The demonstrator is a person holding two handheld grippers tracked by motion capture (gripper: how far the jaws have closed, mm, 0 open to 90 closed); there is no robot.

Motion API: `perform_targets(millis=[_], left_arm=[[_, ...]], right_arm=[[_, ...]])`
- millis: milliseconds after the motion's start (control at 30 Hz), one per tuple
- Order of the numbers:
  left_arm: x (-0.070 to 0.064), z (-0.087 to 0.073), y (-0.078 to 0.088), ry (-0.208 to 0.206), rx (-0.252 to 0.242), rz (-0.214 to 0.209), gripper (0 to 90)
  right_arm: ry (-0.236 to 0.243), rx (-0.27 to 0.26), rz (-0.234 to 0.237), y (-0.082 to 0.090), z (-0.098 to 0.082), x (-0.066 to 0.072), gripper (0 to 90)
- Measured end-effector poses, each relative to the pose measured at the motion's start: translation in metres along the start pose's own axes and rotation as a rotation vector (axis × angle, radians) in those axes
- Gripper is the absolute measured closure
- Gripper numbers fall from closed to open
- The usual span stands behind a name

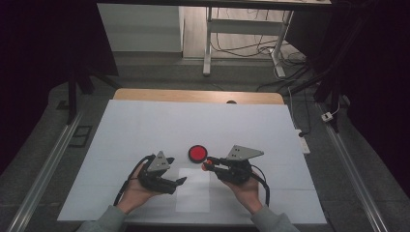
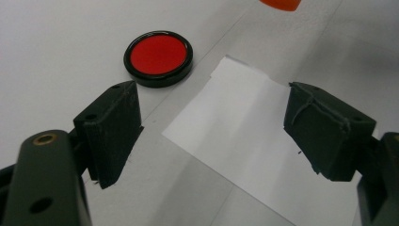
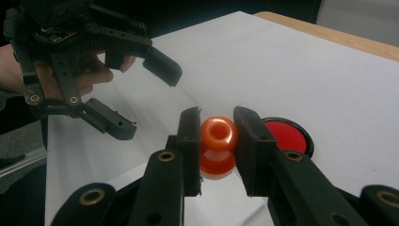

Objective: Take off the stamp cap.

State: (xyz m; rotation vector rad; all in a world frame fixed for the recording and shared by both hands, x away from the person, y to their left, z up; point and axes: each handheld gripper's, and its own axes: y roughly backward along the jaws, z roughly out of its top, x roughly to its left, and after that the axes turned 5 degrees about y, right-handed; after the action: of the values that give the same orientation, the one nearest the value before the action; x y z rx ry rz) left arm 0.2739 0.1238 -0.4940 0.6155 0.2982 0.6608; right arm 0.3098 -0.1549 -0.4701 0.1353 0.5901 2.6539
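Right hand-held gripper (image 3: 215,136) clamps an orange stamp (image 3: 216,147); left hand-held gripper (image 2: 211,136) stands wide.
Possibly the rounded stamp slips between the pads, missing the red ink pad (image 3: 288,135) or smudging the paper sheet (image 2: 244,136).

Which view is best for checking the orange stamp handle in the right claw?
The right gripper view: the orange stamp handle sits close up, clamped between the right claw. The high view shows it as a tiny orange dot; the left gripper view catches an orange sliver at the top edge.
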Motion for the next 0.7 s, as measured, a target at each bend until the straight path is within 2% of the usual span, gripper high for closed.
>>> perform_targets(millis=[700], left_arm=[[-0.015,0.019,-0.021,-0.034,0.003,-0.052,20.8]], right_arm=[[-0.004,-0.009,0.008,-0.001,0.001,0.001,71.6]])
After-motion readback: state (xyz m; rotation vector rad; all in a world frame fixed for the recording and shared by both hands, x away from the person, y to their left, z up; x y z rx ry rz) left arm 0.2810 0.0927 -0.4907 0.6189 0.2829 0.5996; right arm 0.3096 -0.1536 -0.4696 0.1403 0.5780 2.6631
